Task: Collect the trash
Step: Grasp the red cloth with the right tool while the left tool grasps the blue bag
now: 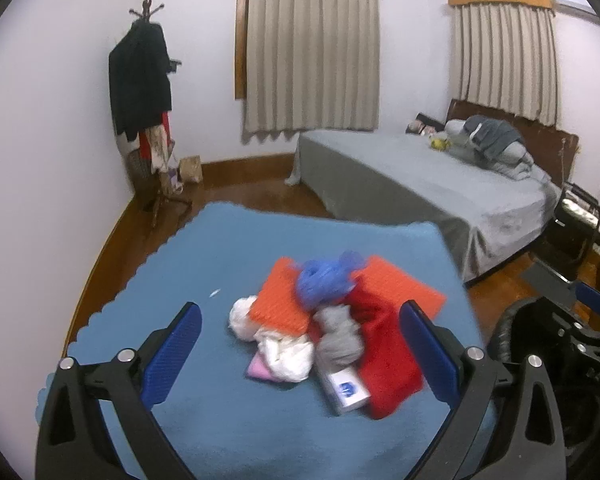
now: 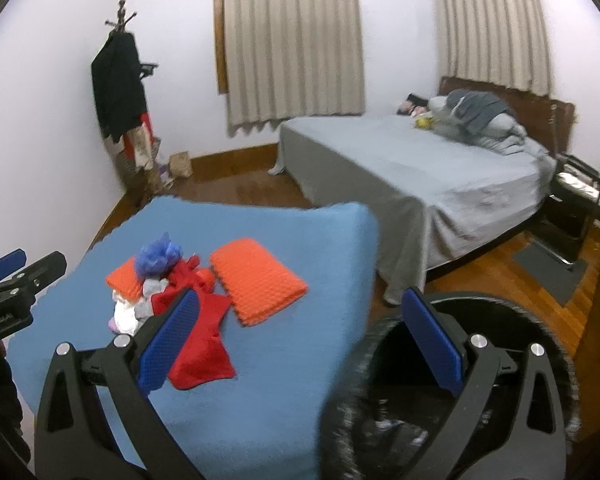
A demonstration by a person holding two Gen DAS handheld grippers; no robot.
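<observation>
With both my left tongs (image 1: 300, 354) and right tongs (image 2: 300, 338) apart, I judge the white wad (image 1: 286, 354) at centre frame light and crushable, best pinched mid-bulge.

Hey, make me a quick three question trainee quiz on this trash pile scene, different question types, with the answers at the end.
1. True or false: the left gripper is shut on the red cloth.
2. Which lies atop the pile? A) blue mesh puff B) pink item C) white box
3. Fill in: the right gripper hangs over the rim of a dark ____.

Key: 1 false, it is open; 2 A; 3 bin.
</observation>
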